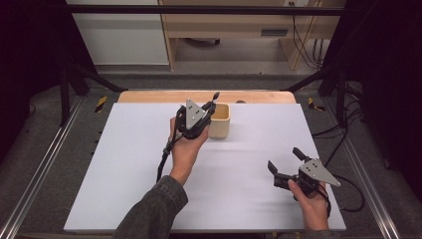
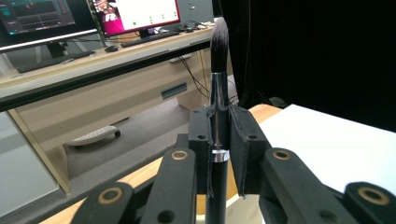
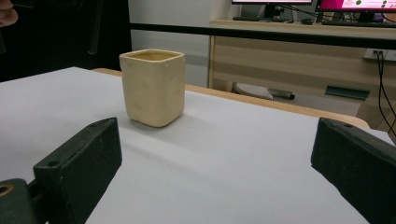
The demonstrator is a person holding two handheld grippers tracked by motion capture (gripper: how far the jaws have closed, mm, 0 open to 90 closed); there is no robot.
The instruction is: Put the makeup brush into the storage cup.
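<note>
Cream cup (image 1: 219, 121) near the tabletop's (image 1: 124, 164) far edge awaits the brush (image 2: 218, 93) clenched upright in the left hand-held gripper (image 1: 201, 115); the right hand-held gripper (image 1: 286, 162) gapes empty.

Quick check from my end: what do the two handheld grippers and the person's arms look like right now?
Both the left gripper and the right gripper are black, each topped by a grey three-cornered plate and trailing a black cable. In the left gripper view, the linkage arms show brass-coloured pivot rings and the pads are flat black blocks. The left forearm wears a dark grey sleeve.
</note>
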